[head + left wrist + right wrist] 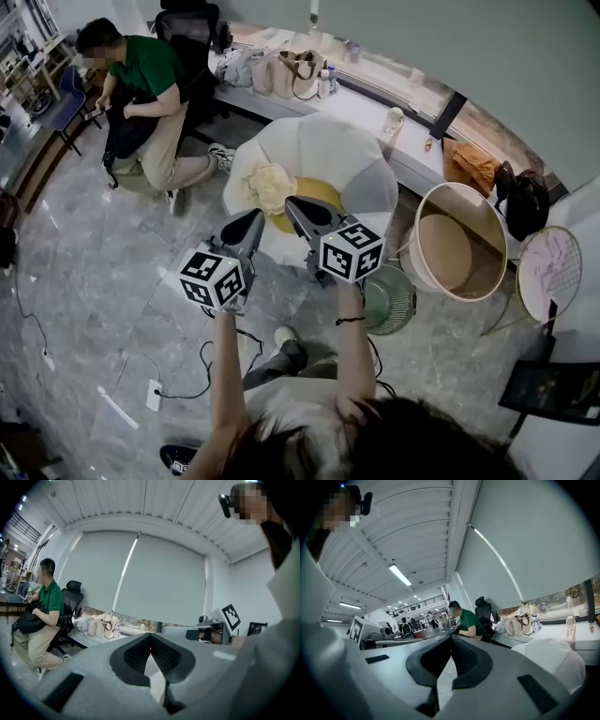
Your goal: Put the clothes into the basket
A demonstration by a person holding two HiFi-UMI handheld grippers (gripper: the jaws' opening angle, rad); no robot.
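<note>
Clothes [281,190] are piled on the white petal-shaped seat [347,155], a cream piece [267,186] on the left touching a yellow piece [317,194] on the right. The basket [487,267] is off to the right of the seat, well apart from the pile. It's round and beige, tipped so the opening faces the camera, and as far as I can see nothing's inside.

Both claws hover side by side just in front of the pile. The left claw [260,216] is closed, pads pressed together with nothing between them. Same deal with the right claw [290,202]: shut tight and empty.

A little green fan [389,298] sits on the floor [84,272] between the seat and the basket. Farther back a person in a green shirt [145,84] is sitting by the long bench [366,108] under the window, with a tan handbag [298,73] on it.
</note>
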